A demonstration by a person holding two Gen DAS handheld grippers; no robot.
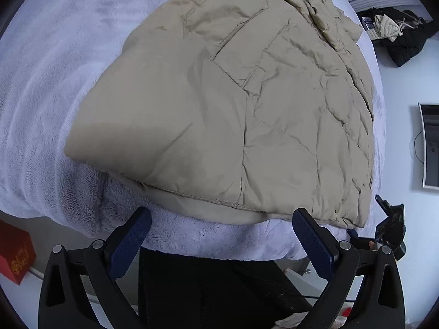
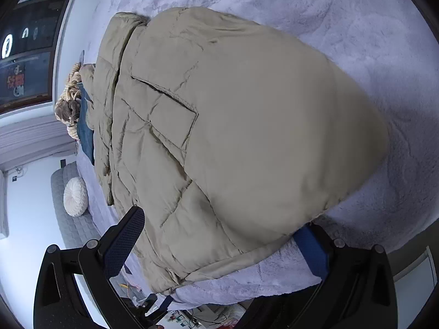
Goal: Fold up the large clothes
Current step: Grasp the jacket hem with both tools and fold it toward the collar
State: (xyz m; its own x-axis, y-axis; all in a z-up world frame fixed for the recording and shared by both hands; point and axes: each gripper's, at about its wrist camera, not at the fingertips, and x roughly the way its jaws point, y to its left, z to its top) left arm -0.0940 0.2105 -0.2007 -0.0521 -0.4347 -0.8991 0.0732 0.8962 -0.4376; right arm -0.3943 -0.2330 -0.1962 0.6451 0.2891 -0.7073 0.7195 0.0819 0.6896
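A large beige puffer jacket lies folded on a bed covered by a pale lavender fleece blanket. Its hem edge faces me near the bed's front edge. My left gripper is open and empty, its blue-padded fingers just below the hem, over the blanket edge. In the right wrist view the jacket fills the middle. My right gripper is open and straddles the jacket's near corner; its right finger is partly hidden under the fabric.
A red box sits on the floor at the left. Dark clothes are piled by the far wall. A monitor hangs at the right. A round white cushion lies on a grey couch. A blue garment lies beyond the jacket.
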